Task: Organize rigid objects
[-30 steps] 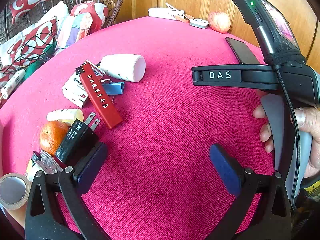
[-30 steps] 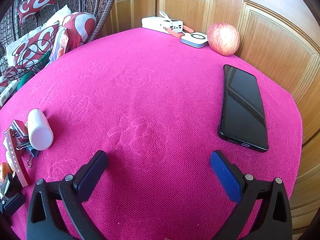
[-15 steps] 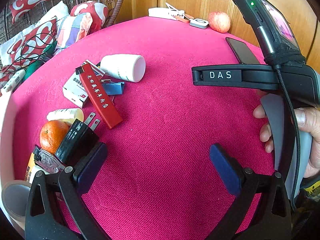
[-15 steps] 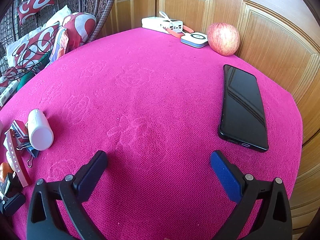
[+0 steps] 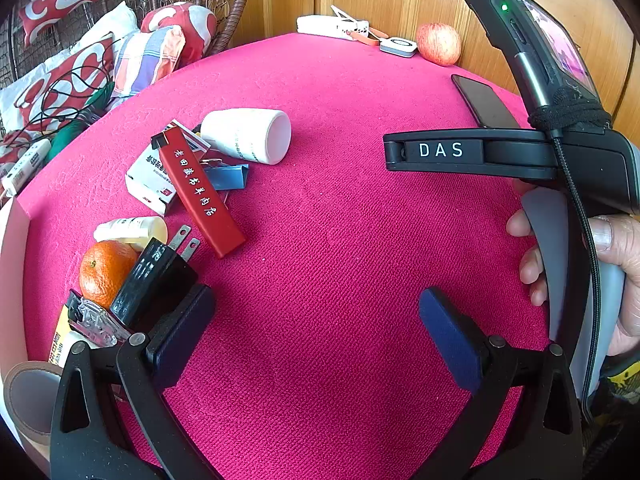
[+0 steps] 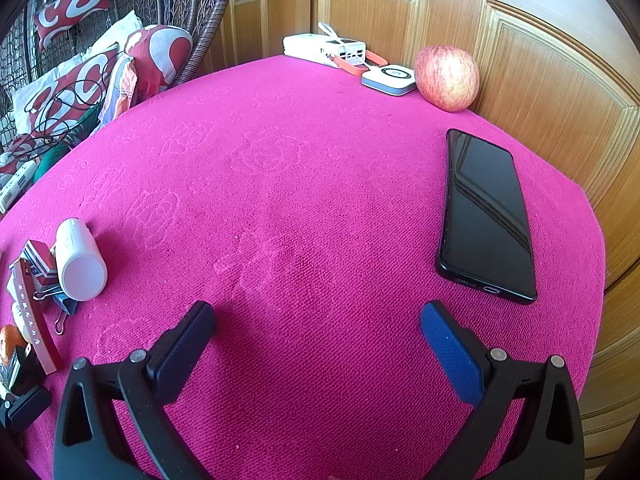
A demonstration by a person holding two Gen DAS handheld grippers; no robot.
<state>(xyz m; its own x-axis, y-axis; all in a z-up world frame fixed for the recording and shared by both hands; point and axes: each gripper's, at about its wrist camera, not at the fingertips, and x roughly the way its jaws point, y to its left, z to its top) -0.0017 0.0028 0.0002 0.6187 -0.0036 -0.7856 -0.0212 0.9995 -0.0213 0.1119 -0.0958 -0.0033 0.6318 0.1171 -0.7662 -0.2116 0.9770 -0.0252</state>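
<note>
A pile of small objects lies at the left of the pink table: a white bottle (image 5: pixel 250 134) on its side, a red case (image 5: pixel 198 192), a white box (image 5: pixel 150 178), a blue binder clip (image 5: pixel 228 176), an orange (image 5: pixel 105 271) and a black plug adapter (image 5: pixel 154 280). My left gripper (image 5: pixel 316 332) is open and empty, its left finger beside the adapter. My right gripper (image 6: pixel 316 340) is open and empty above bare cloth; its body shows in the left wrist view (image 5: pixel 500 152). The bottle (image 6: pixel 80 260) and the red case (image 6: pixel 36 320) also show in the right wrist view.
A black phone (image 6: pixel 486 216) lies at the right edge. An apple (image 6: pixel 447 78), a small white device (image 6: pixel 388 79) and a white power bank (image 6: pixel 324 50) sit at the far edge by the wooden doors. A tape roll (image 5: pixel 28 396) lies near left. Cushions lie beyond the table's left.
A pale flat panel has come up along the table's left edge in the left wrist view. Both grippers have stayed put.
</note>
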